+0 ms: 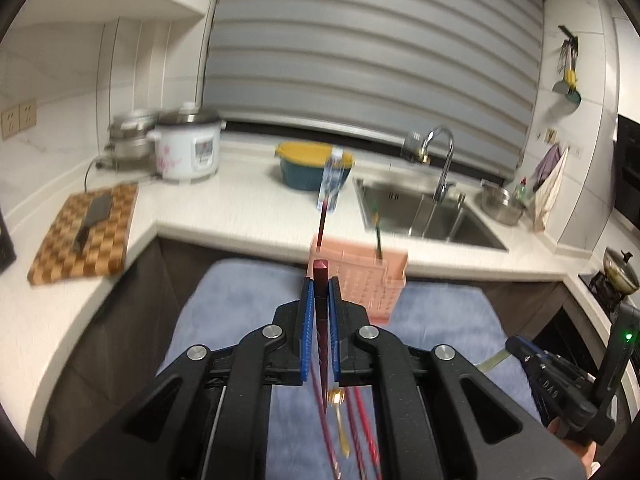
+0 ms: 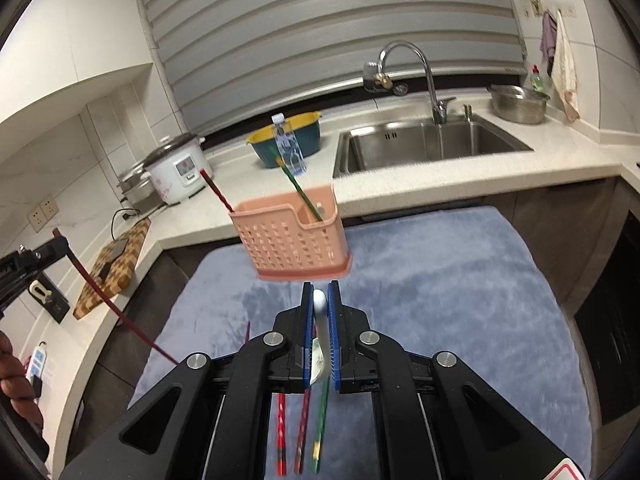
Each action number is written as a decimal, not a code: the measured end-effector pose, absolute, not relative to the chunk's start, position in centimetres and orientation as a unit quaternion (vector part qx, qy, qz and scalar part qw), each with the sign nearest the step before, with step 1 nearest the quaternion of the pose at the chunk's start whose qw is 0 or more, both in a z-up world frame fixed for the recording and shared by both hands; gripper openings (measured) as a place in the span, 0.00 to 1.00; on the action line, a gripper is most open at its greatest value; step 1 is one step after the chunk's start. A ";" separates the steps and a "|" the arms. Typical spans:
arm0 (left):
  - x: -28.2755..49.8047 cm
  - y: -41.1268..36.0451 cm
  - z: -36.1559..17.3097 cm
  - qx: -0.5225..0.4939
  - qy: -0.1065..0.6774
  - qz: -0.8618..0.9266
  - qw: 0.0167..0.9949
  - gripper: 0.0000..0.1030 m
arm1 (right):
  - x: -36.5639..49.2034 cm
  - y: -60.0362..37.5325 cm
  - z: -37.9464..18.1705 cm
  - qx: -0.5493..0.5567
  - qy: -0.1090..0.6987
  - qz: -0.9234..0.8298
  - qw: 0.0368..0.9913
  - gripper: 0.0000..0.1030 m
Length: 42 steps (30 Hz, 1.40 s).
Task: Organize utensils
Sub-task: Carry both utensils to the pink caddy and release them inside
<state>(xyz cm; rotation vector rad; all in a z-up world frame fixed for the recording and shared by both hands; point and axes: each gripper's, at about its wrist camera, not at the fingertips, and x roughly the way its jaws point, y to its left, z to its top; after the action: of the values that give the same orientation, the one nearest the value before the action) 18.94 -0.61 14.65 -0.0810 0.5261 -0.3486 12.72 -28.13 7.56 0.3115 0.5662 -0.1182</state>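
Left gripper (image 1: 320, 286): clamped on dark red chopstick (image 1: 321, 276). Right gripper (image 2: 320, 300): clamped on white spoon (image 2: 320, 316). Both before pink basket (image 2: 294, 240).

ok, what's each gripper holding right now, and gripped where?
Left gripper: dark red chopstick, clamped near its thick top end. Right gripper: white spoon, clamped on the handle, near its end.

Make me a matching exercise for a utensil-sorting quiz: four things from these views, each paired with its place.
1 dark red chopstick
2 white spoon
3 green chopstick
4 knife

a standing in the pink basket
b on the checkered cutting board
c clamped in the left tool
d clamped in the right tool

Pairs: 1-c, 2-d, 3-a, 4-b
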 end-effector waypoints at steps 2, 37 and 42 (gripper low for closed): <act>19.9 -1.2 16.2 -0.041 0.239 -0.174 0.954 0.07 | 14.2 -28.3 8.6 0.149 0.270 -0.054 0.950 0.07; 40.3 -10.0 14.6 -0.026 0.228 -0.174 0.958 0.07 | 38.5 -27.2 6.0 0.101 0.305 -0.035 0.946 0.07; 40.2 -10.5 13.6 -0.031 0.244 -0.181 0.952 0.07 | 38.1 -27.2 5.9 0.098 0.302 -0.033 0.948 0.10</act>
<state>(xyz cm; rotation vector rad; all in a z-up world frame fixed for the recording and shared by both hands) 40.16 -10.51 13.63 -0.0621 0.4966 -0.3685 38.07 -27.18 5.88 0.2003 0.6146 -0.0676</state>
